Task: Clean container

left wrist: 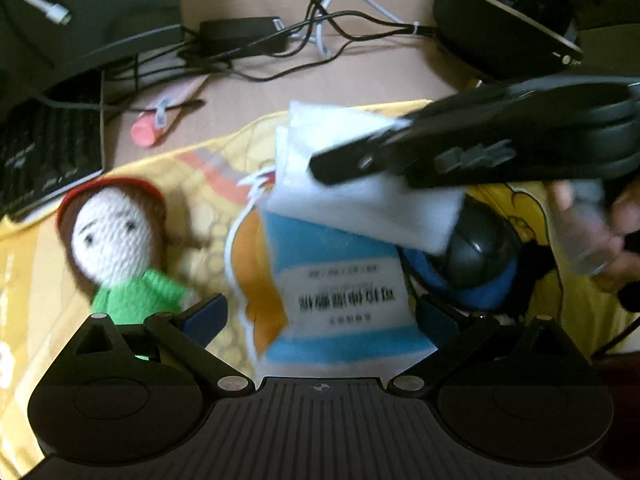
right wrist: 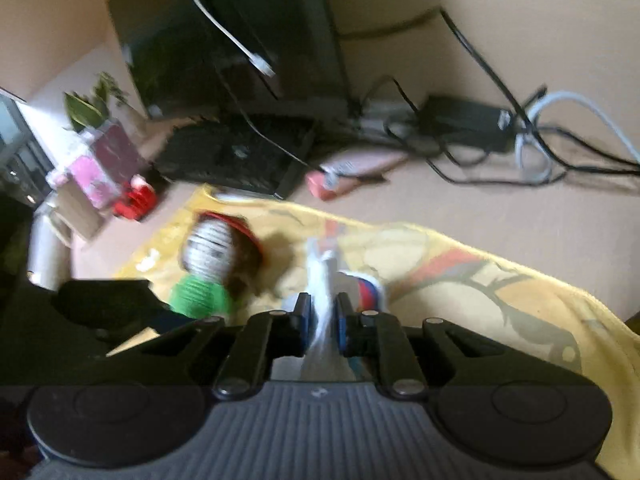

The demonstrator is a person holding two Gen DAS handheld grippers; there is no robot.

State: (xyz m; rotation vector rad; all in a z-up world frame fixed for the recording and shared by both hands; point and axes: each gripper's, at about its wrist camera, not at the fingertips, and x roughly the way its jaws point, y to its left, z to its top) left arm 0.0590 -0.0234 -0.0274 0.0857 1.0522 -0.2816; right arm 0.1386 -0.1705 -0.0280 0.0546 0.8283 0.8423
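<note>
My left gripper is open, its blue-padded fingers wide apart above a blue, white and orange wipes packet lying on a yellow cloth. My right gripper is shut on a white wipe; in the left wrist view the right gripper comes in from the right, holding the white wipe above the packet. A clear container shows blurred in a hand at the right edge of the left wrist view.
A crocheted doll with a green shirt lies on the cloth at the left. A black and blue mouse sits right of the packet. A keyboard, a monitor stand, tangled cables and a pink tube lie behind.
</note>
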